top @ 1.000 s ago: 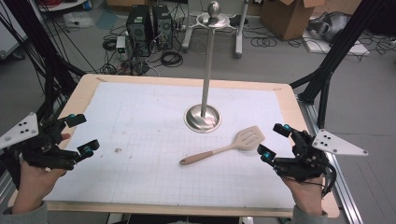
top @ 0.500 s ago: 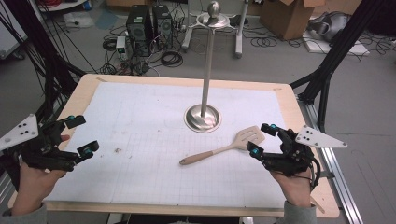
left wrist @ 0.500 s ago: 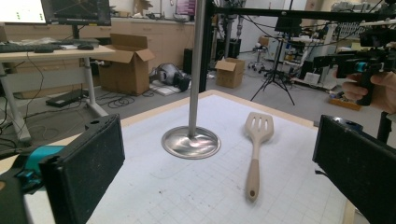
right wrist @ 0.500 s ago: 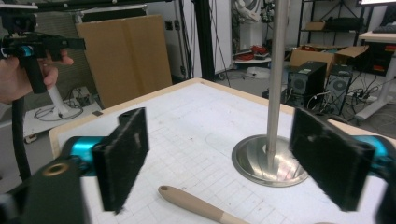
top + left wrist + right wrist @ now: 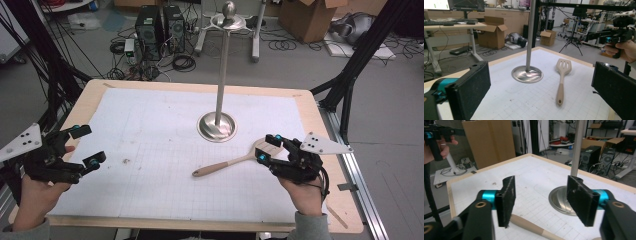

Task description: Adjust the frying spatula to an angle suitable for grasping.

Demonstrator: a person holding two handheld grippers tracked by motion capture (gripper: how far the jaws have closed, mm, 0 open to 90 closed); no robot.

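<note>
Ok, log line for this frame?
right claw: open over spatula | left claw: open, idle | stand: upright on table

We see a white grid mat covering most of the wooden table. On the floor beyond its far edge stand two black computer towers among loose cables, and a cardboard box sits far right.

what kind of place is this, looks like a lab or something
Probably a robotics or data-collection lab: black desktop computer towers with tangled cables sit on the grey floor, brown cardboard boxes stand behind, and a black metal camera frame surrounds the wooden table.
</note>
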